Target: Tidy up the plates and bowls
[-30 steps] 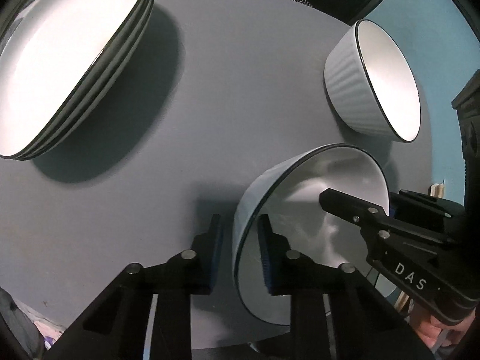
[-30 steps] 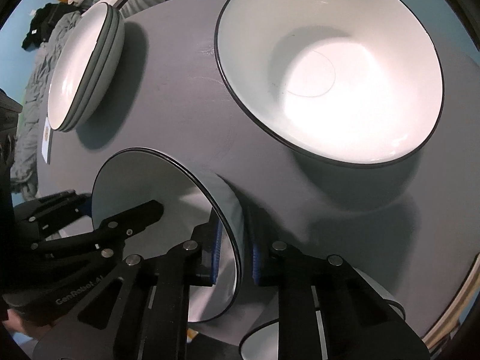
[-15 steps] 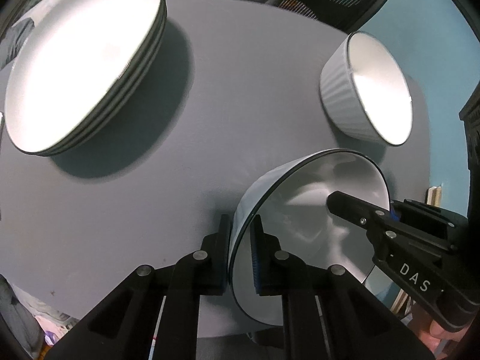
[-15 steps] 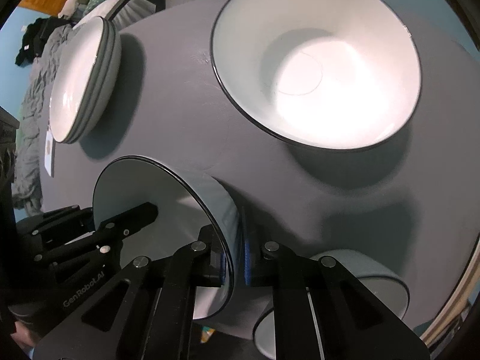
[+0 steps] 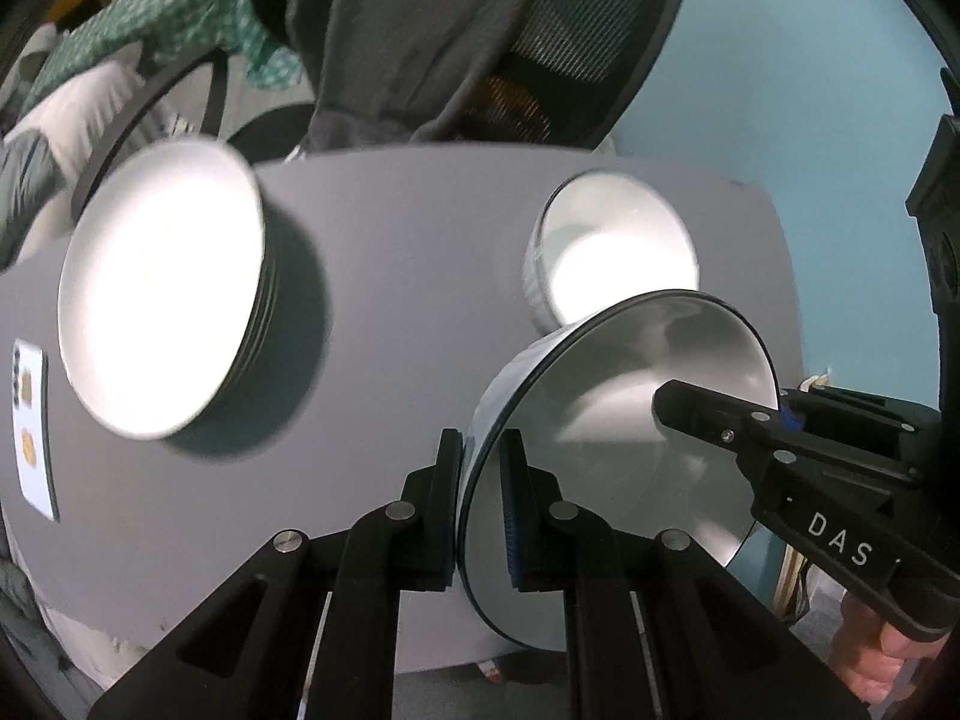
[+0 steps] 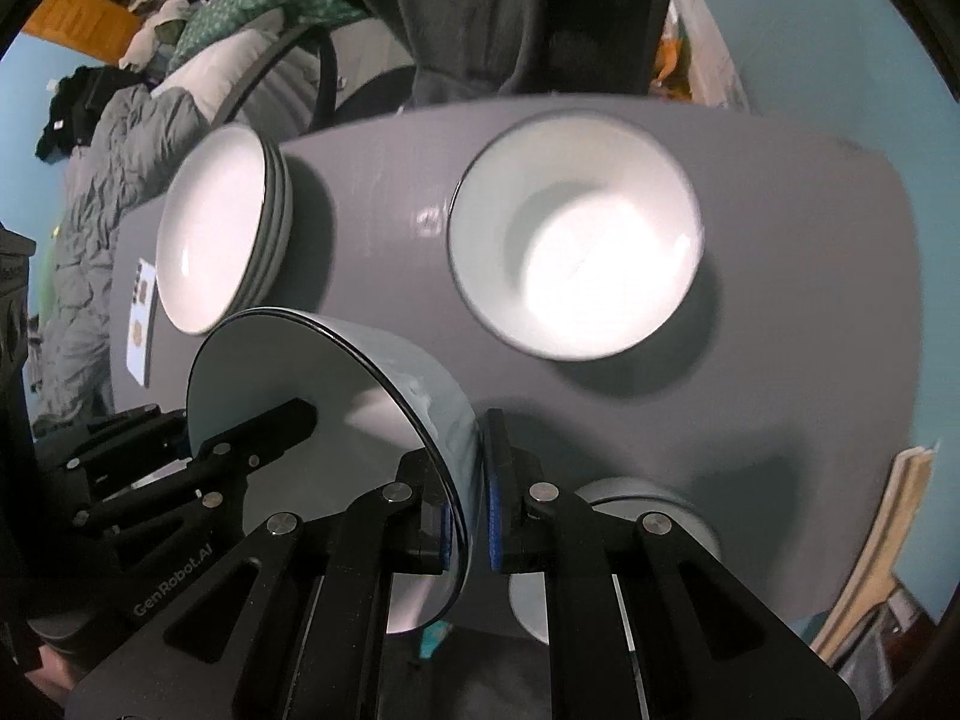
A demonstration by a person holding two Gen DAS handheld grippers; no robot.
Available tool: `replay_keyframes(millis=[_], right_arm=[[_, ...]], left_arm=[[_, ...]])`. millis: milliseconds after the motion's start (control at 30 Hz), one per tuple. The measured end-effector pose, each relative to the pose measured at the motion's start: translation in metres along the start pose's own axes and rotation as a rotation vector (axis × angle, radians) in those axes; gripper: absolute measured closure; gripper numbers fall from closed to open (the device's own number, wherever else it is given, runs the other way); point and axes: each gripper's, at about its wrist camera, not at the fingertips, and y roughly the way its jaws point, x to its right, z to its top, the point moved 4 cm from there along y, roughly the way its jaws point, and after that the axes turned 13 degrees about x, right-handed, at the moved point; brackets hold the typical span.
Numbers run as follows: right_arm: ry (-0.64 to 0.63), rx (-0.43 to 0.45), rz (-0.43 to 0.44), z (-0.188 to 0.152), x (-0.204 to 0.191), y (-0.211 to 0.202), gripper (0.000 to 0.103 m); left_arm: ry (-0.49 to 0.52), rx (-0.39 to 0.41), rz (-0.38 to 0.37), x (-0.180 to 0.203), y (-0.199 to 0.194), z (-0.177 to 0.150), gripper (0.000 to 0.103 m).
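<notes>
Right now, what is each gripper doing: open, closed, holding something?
Left gripper: closed on the rim of the bowl.
Right gripper: closed on the opposite rim of the same bowl.

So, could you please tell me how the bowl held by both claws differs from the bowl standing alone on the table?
The held bowl is tipped on edge, off the table; the lone bowl sits upright. Claws pinch only the held bowl's rim. Both are white inside, dark-rimmed.
</notes>
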Motion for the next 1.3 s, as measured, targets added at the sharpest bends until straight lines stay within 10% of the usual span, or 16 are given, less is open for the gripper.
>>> replay_keyframes(millis=[1300], right_arm=[[0.143, -0.038, -0.076, 0.058, 0.073, 0.032, 0.093]], left_arm=[[0.182, -0.026, 0.092, 0.032, 0.072, 0.058, 0.091]])
